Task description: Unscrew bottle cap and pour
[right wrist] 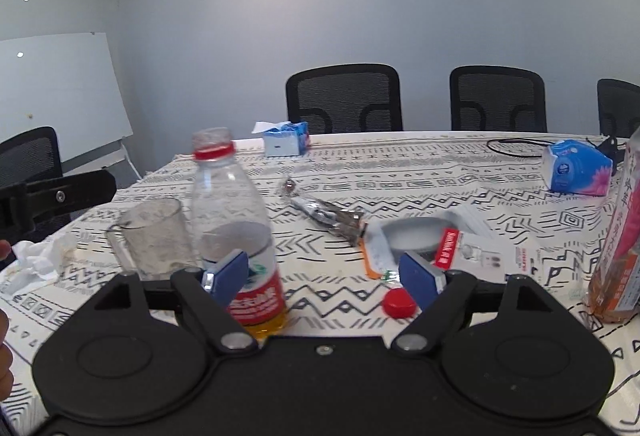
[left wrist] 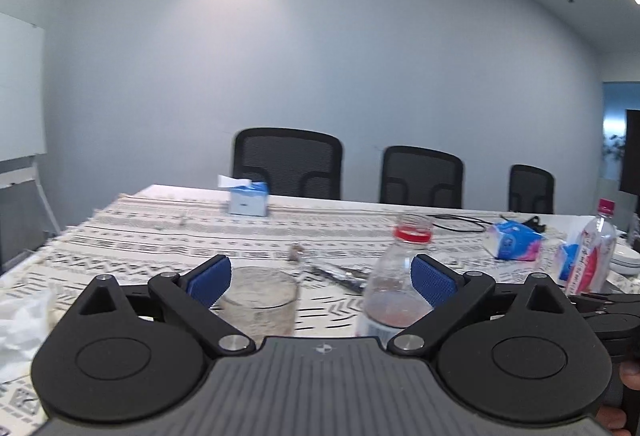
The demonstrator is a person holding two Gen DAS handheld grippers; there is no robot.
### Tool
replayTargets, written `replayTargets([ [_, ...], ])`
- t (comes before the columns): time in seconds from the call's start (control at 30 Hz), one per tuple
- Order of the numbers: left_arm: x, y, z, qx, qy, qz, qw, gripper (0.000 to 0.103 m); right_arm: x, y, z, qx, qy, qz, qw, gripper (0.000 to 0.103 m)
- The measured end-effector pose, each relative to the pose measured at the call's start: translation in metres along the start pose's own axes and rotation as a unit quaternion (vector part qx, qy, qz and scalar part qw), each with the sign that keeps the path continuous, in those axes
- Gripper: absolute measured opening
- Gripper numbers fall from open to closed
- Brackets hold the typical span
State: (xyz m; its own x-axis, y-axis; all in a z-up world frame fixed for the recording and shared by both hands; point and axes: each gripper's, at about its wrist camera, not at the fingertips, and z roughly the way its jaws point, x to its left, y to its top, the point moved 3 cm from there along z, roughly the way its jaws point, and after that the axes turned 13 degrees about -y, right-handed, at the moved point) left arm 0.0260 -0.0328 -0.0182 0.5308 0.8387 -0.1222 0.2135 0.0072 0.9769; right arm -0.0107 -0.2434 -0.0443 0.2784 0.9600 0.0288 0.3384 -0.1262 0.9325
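A clear plastic bottle [right wrist: 236, 220] with a red neck ring and red label stands uncapped on the patterned tablecloth, a little amber liquid at its bottom. Its red cap [right wrist: 398, 302] lies on the cloth to its right. A clear glass mug [right wrist: 154, 236] stands just left of the bottle. My right gripper [right wrist: 324, 276] is open and empty, low over the cloth, the bottle in front of its left finger and the cap near its right finger. My left gripper [left wrist: 322, 276] is open and empty, with the mug [left wrist: 260, 300] and bottle [left wrist: 394, 276] just beyond its fingers.
A second, capped bottle [right wrist: 618, 236] stands at the right. Tissue packs [right wrist: 580, 165], a tissue box [right wrist: 286, 139], a foil wrapper [right wrist: 332, 215], a card package [right wrist: 452, 244] and crumpled paper [right wrist: 36, 260] lie on the table. Office chairs [right wrist: 344, 97] line the far side.
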Motion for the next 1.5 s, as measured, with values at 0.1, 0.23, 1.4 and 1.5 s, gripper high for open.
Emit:
replayTargets([
  [0.1,0.001,-0.001,-0.013,0.015,0.022,0.001,0.9997,0.098,0.012,0.000,-0.014,-0.007,0.010,-0.006,1.000,0.088],
  [0.23,-0.003,-0.004,-0.037,0.023,0.045,0.005,0.9987,0.098,0.026,-0.001,-0.034,-0.021,0.019,-0.011,1.000,0.090],
  [1.4,-0.006,-0.024,-0.084,0.066,0.128,-0.009,0.9895,0.098,0.058,-0.016,-0.077,-0.044,0.009,-0.023,0.999,0.098],
  [1.5,-0.008,-0.025,-0.082,0.068,0.127,-0.008,0.9895,0.098,0.056,-0.015,-0.076,-0.044,0.008,-0.024,0.999,0.098],
])
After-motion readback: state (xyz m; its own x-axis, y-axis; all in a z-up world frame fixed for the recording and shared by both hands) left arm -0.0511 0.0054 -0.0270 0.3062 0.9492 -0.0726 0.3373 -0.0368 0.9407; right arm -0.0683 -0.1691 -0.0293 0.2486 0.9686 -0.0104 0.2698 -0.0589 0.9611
